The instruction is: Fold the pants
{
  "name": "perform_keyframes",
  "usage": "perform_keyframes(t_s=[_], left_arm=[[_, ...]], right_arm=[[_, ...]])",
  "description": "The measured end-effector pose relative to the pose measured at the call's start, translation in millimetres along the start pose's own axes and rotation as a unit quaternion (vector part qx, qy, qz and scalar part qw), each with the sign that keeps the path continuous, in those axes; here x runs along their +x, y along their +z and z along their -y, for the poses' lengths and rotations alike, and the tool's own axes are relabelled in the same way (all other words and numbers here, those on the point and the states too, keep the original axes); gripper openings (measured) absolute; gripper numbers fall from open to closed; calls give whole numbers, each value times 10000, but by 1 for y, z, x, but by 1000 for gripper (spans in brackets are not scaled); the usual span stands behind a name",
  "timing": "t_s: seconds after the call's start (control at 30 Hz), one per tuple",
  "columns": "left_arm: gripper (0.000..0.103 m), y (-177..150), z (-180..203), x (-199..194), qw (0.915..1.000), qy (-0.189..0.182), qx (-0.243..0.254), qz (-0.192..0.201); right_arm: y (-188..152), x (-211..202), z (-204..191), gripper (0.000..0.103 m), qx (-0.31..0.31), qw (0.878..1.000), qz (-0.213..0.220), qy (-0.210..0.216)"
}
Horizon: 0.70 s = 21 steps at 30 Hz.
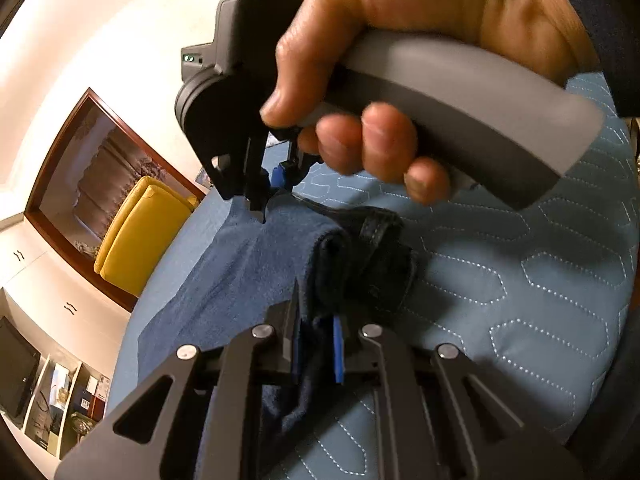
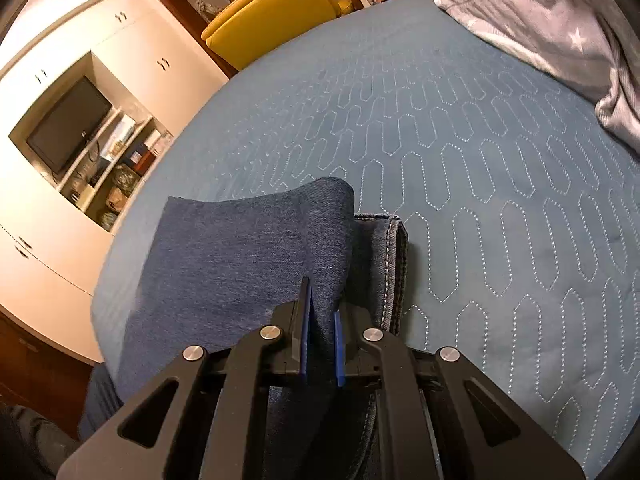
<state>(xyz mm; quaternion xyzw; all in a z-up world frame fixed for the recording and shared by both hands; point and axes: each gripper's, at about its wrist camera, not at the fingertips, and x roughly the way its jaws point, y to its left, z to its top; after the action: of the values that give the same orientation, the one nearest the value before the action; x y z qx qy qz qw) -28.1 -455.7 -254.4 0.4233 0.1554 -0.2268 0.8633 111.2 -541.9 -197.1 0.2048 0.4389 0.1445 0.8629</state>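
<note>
The blue denim pants (image 2: 240, 248) lie folded on the bed, a stitched hem (image 2: 394, 264) showing at their right side. My right gripper (image 2: 322, 340) is shut on a raised fold of the denim. In the left wrist view my left gripper (image 1: 316, 340) is shut on a dark bunched edge of the pants (image 1: 240, 264), near a belt loop (image 1: 376, 248). A person's hand (image 1: 400, 60) holds the right gripper (image 1: 268, 200) just beyond, with its tips down on the far edge of the same cloth.
The bed's blue quilted cover (image 2: 480, 160) stretches to the right and far side. A grey star-patterned blanket (image 2: 540, 20) lies bunched at the far right. A yellow chair (image 2: 272, 4) stands past the bed. Cabinets with a television (image 2: 68, 124) line the left wall.
</note>
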Motion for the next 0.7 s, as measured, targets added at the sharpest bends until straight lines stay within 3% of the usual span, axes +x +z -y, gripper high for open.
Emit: perform_keyframes(t_s=[0.33,0.7], left_arm=[[12,-1,14,-4,9999,60,70,60],[12,7,34,-23,9998,119,100,84]], right_arm=[[-7,4,-14,11,-727,9923,84,-997],[-9,7,-12,11,-824,9903,106,-1115]])
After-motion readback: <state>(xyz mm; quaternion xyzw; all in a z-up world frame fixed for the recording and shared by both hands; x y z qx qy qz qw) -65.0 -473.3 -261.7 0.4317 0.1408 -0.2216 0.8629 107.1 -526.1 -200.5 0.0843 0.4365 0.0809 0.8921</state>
